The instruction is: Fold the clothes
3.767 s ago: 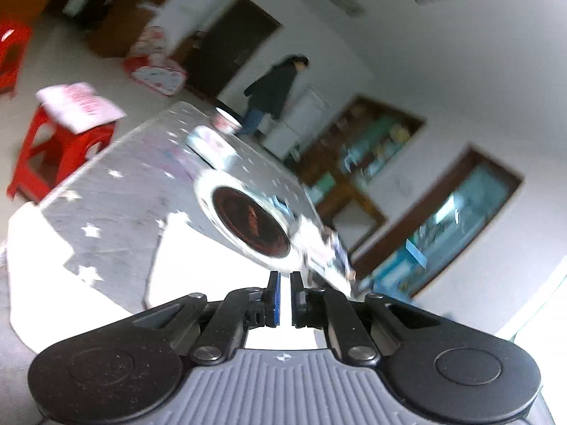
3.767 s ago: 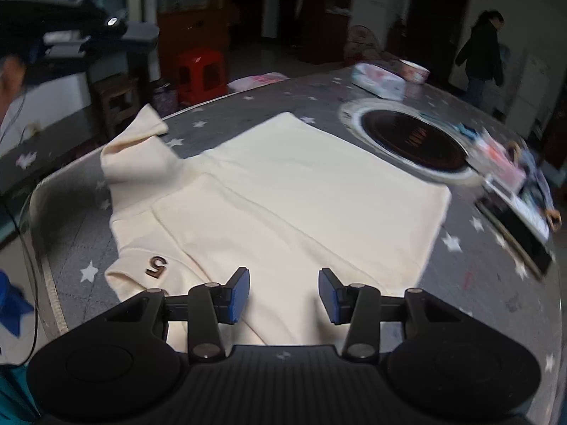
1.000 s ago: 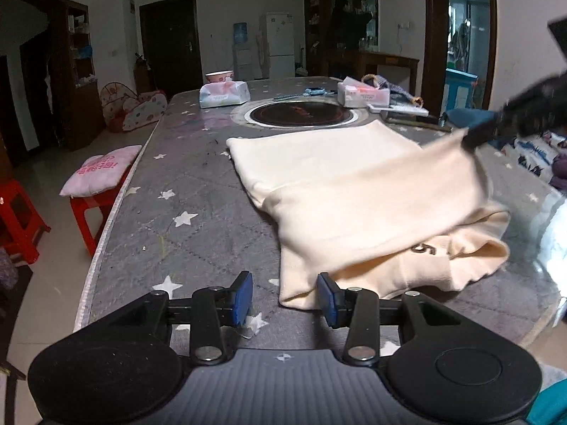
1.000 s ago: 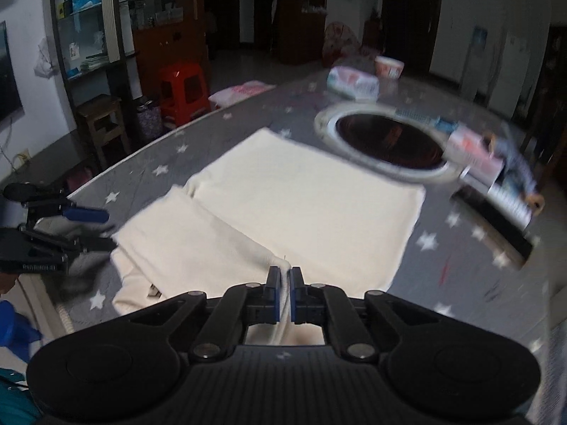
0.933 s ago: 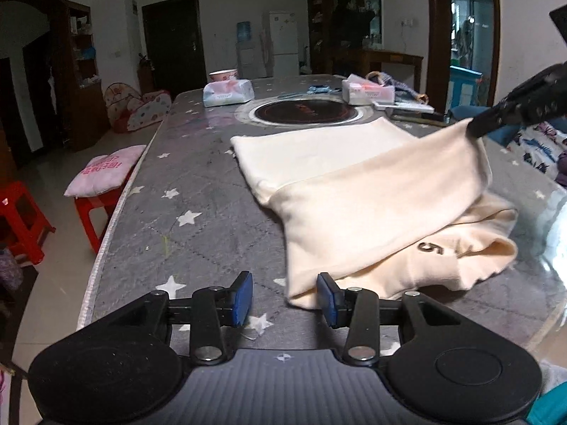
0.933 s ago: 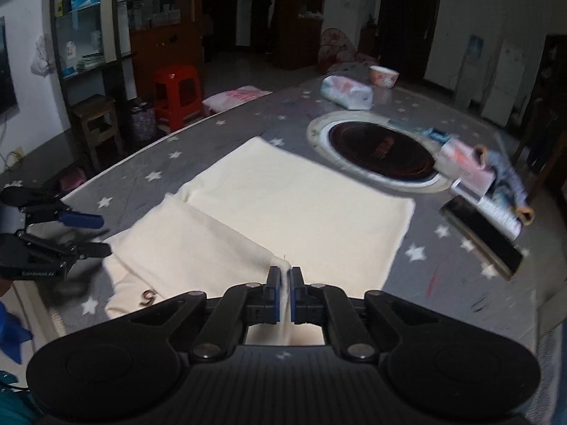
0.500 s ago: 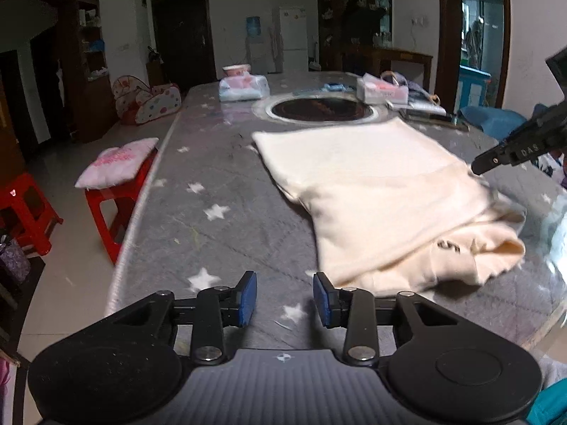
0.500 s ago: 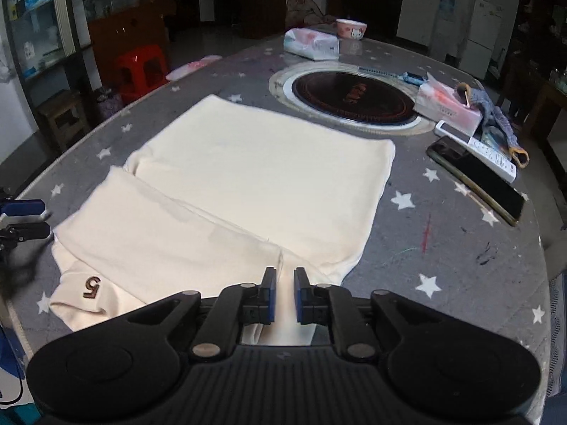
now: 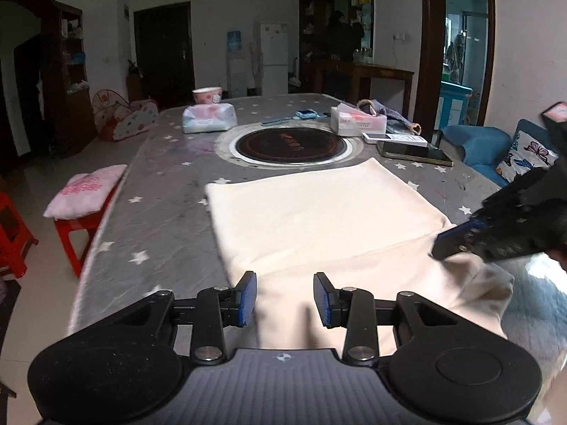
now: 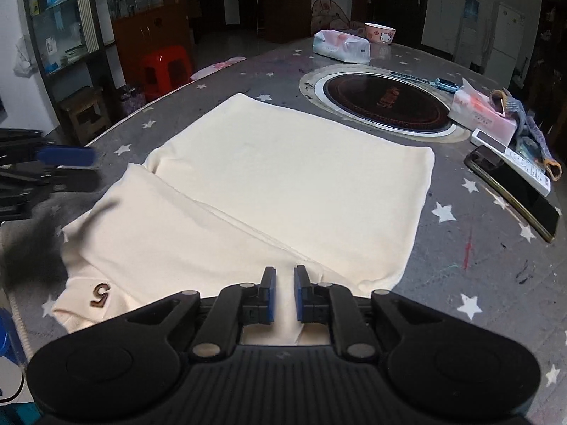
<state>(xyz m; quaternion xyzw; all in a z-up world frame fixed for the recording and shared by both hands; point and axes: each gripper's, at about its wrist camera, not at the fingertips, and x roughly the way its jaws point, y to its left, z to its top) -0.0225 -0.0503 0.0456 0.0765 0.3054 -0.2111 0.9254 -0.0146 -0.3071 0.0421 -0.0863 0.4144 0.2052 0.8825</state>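
Bare grey starred table [image 10: 471,248] lies open at lower right of the right wrist view, and along the left side of the left wrist view. At upper right a phone [image 10: 514,191], remote [image 10: 510,159] and tissue box [image 10: 482,113] crowd the edge; the inset cooktop [image 10: 382,101] sits flush
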